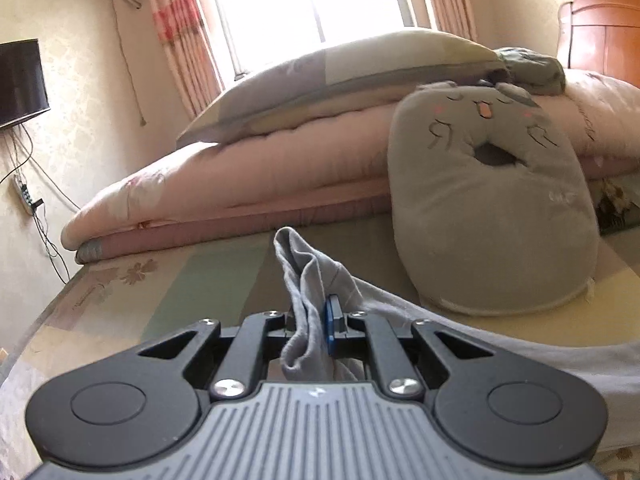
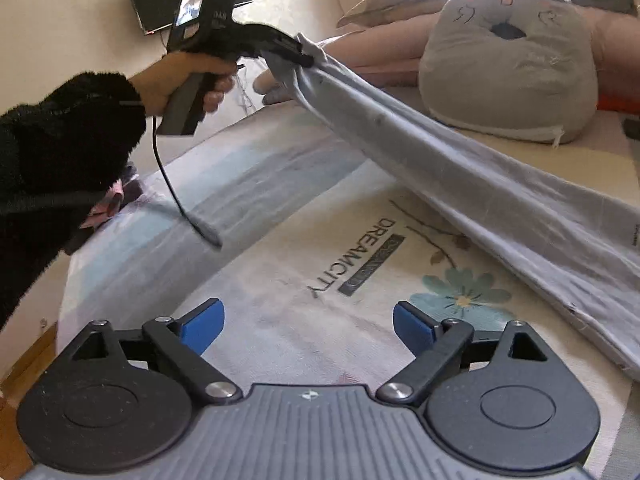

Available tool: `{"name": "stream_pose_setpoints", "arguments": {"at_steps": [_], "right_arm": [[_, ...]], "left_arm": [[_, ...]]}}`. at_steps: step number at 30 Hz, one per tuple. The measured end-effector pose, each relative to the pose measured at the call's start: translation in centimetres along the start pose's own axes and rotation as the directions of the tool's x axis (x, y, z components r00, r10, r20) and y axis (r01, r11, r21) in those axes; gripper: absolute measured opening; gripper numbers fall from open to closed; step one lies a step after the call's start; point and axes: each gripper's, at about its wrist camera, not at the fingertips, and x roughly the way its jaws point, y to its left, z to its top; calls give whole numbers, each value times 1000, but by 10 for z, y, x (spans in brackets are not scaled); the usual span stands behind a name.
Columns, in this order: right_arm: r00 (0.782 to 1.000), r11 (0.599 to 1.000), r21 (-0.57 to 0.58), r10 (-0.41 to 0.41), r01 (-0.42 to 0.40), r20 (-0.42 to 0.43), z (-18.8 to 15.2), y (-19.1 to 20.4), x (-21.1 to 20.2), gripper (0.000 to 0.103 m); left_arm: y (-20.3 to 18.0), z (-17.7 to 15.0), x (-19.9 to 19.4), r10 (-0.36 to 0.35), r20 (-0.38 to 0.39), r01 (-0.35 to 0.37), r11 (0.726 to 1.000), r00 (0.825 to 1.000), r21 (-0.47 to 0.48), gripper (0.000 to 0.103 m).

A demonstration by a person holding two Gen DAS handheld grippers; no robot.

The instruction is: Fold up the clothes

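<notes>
room: bedroom, bright window (image 1: 312,4), stacked quilts (image 1: 240,184), grey plush cushion (image 2: 508,60) | surface: printed bedsheet (image 2: 320,320), soft, flat | garment: grey garment (image 2: 460,176) lifted off the sheet, likely light, limp, non-slip; grip hems or corners | left gripper (image 1: 316,320) clamped on its bunched end | right gripper (image 2: 308,326) spread apart, empty

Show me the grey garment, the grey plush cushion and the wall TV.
grey garment (image 2: 460,168), right wrist view, middle of the lifted cloth.
grey plush cushion (image 1: 492,240), left wrist view, its front.
wall TV (image 1: 20,80), left wrist view, dark screen.
</notes>
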Motion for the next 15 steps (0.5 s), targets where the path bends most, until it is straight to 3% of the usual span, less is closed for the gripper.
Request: {"name": "stream_pose_setpoints", "arguments": {"at_steps": [5,8,11,15], "right_arm": [[999,1000,11,-21,21,-33,-5,-4,12,95],[998,999,11,-30,30,-51,-8,-7,20,95],[998,1000,1,-30,30,-57,-10,-7,21,95],[998,1000,-6,-30,30,-56,-11,-5,22,95]], "left_arm": [[8,-9,30,41,-44,-43,998,998,-43,8],[10,-24,57,43,-126,-53,996,991,-75,26],[8,-41,82,69,-237,-84,995,969,-55,41],[4,-56,86,126,-273,-131,991,954,0,42]]}}
